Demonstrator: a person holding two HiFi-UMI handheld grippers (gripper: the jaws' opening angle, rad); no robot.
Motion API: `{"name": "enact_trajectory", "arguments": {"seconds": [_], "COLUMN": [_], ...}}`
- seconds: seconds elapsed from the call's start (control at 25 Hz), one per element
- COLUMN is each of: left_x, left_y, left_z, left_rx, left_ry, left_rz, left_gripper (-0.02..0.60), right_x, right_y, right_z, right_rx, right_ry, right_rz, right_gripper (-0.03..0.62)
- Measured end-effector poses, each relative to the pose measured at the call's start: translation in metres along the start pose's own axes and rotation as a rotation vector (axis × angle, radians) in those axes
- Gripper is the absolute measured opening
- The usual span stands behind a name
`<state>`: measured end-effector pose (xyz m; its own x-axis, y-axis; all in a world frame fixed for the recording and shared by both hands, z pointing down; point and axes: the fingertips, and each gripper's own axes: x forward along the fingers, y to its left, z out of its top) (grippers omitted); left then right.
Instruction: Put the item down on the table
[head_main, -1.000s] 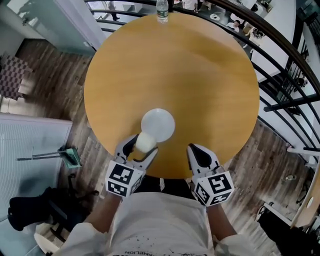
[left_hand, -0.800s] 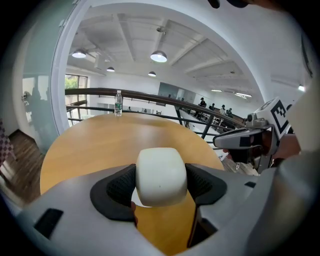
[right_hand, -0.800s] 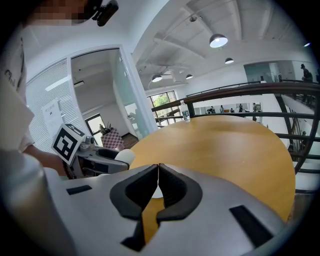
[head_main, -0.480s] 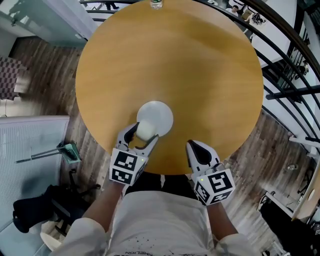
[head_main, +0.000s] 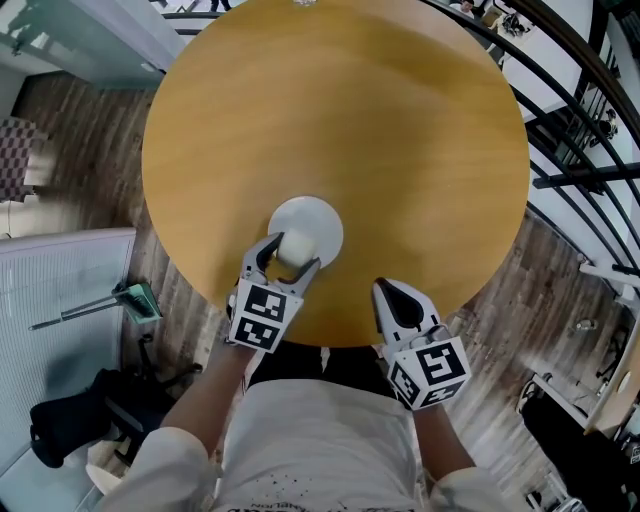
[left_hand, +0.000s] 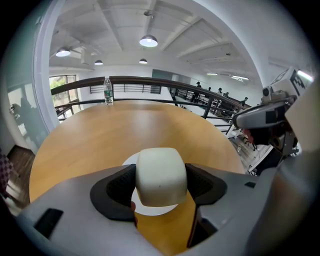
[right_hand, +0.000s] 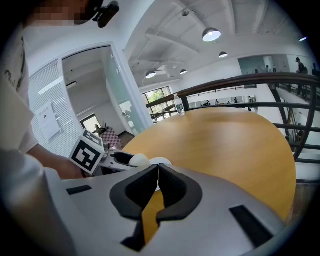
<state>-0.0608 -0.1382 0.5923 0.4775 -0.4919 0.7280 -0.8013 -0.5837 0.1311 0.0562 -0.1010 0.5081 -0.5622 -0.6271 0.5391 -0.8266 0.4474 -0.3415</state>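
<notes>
A small cream-white cup (left_hand: 161, 176), upside down, is held between the jaws of my left gripper (head_main: 289, 257), which is shut on it. It hangs just over a white round saucer (head_main: 318, 219) that lies on the round wooden table (head_main: 400, 140) near its front edge. In the left gripper view the saucer (left_hand: 129, 161) shows behind and below the cup. My right gripper (head_main: 398, 298) stays at the table's front edge to the right, shut with nothing in it; its jaws meet in the right gripper view (right_hand: 158, 176). That view also shows the cup (right_hand: 140, 160) and the left gripper's marker cube (right_hand: 88, 152).
A plastic water bottle (left_hand: 106, 90) stands at the table's far edge. A dark railing (head_main: 575, 90) curves round the right side. On the wooden floor to the left lie a white panel (head_main: 60, 300) and a green dustpan (head_main: 140, 300).
My left gripper has carried the cup forward and a little to the right, over the saucer's near rim. The right gripper has stayed put.
</notes>
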Motion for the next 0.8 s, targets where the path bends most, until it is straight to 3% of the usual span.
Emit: {"name": "enact_trajectory", "arguments": {"seconds": [0.8], "left_x": [0.047], "left_y": [0.013], "left_z": [-0.016], "left_rx": [0.024], "left_ry": [0.104], "left_rz": [0.033], "left_gripper": [0.318], "right_x": [0.000], "right_y": [-0.017], "right_z": [-0.008], "right_rx": [0.048], "right_ry": [0.013], "right_rz": [-0.025], "right_gripper": [0.026]}}
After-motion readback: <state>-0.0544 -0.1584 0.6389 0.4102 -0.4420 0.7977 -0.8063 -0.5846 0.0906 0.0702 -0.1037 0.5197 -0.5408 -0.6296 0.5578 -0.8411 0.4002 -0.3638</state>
